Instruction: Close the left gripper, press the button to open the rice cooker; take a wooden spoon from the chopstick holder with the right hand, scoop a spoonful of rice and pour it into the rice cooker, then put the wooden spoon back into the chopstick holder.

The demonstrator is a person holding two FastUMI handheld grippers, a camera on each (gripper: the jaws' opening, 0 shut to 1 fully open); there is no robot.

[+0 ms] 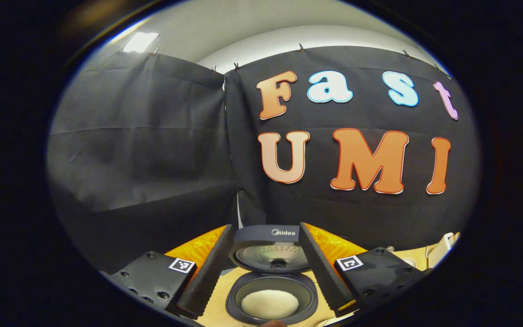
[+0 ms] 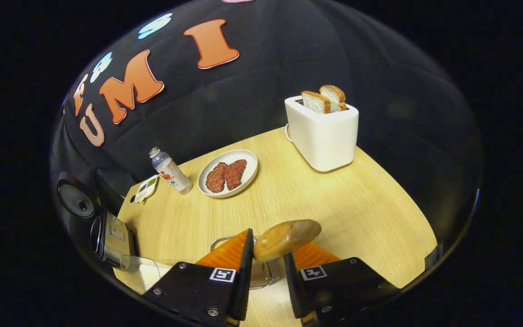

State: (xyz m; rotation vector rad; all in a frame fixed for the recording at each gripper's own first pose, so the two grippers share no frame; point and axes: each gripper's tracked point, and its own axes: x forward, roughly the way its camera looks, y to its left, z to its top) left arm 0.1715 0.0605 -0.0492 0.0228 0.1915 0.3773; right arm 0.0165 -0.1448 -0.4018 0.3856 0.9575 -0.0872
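We read the pale wooden table [image 2: 334,200] across the middle of the right gripper view, with a white two-slot toaster [image 2: 323,136] at upper right and a white round plate [image 2: 228,172] of dark meat left of centre. In the left gripper view, at bottom centre, the dark grey rice cooker [image 1: 270,272] stands with its lid raised; white rice lies in the inner pot. The left gripper [image 1: 266,268] frames it with its fingers spread wide and nothing between them. At the bottom centre of the right gripper view, the right gripper [image 2: 265,265] has its fingers narrowed about the light brown wooden spoon [image 2: 286,238], bowl upward; whether both press on the handle we cannot tell. Beneath it sits the wire-rimmed chopstick holder [image 2: 261,274]. We judge the step to be returning the spoon: we should keep the handle upright, centre it over the holder, lower it, then release.
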